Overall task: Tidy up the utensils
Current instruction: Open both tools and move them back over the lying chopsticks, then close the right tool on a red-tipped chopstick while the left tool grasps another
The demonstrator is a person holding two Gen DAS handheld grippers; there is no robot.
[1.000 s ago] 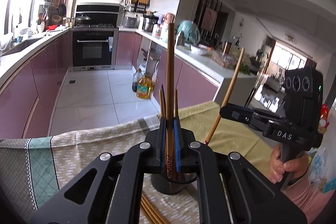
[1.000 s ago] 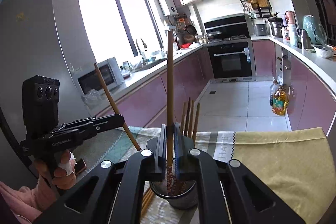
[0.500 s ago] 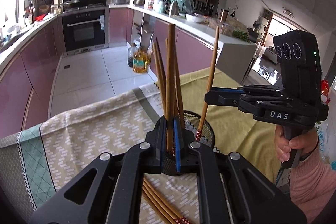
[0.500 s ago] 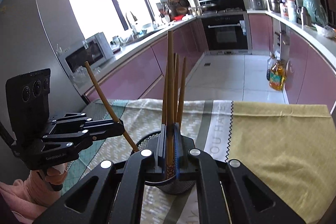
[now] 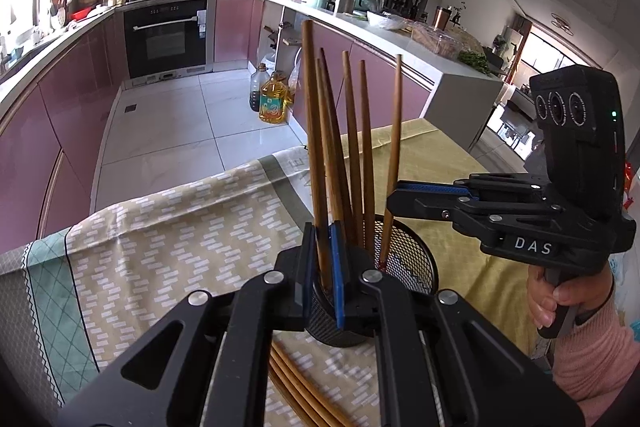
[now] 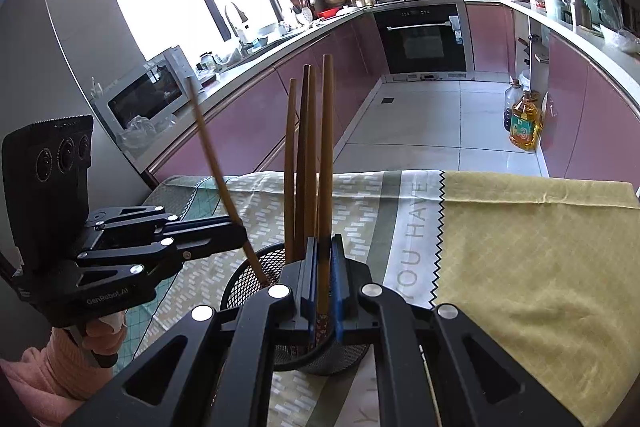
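Over the mesh holder [image 5: 404, 259] on the tabletop [image 6: 540, 247], each gripper's jaws pinch one chopstick: left gripper [image 5: 325, 267], right gripper [image 6: 323, 291]. Both tips sit inside the rim; best to keep each chopstick upright, clear of those already standing, and let go only once low.
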